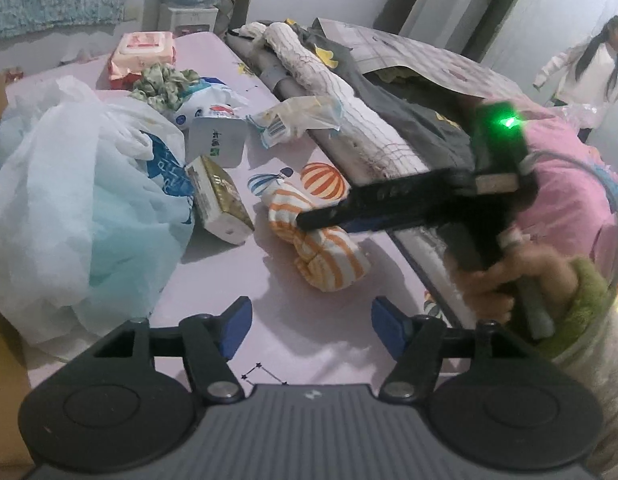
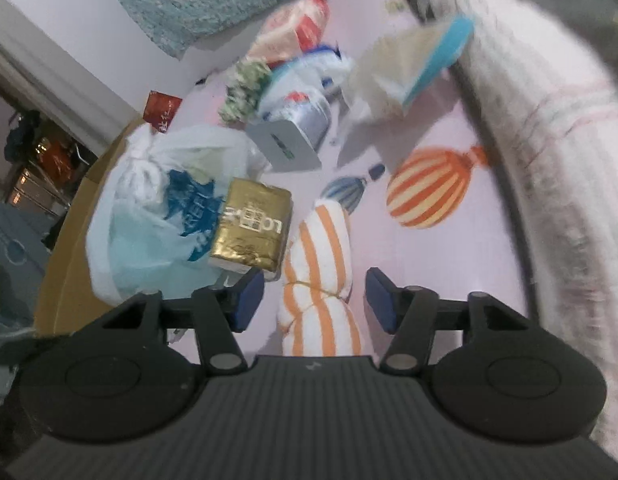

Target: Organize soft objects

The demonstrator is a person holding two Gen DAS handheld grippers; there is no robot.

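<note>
An orange-and-white striped rolled cloth lies on the pink balloon-print sheet. In the right wrist view the striped cloth runs lengthwise between the jaws of my right gripper, with a small gap to each blue pad, so the gripper is open around it. From the left wrist view, the right gripper comes in from the right, held by a hand, its tips over the cloth's middle. My left gripper is open just short of the cloth, with nothing between its fingers.
A white plastic bag and a gold tissue pack lie left of the cloth. Behind are a white card, a green scrunchie and a wipes pack. Rolled towels and dark clothes pile along the right. A person stands far right.
</note>
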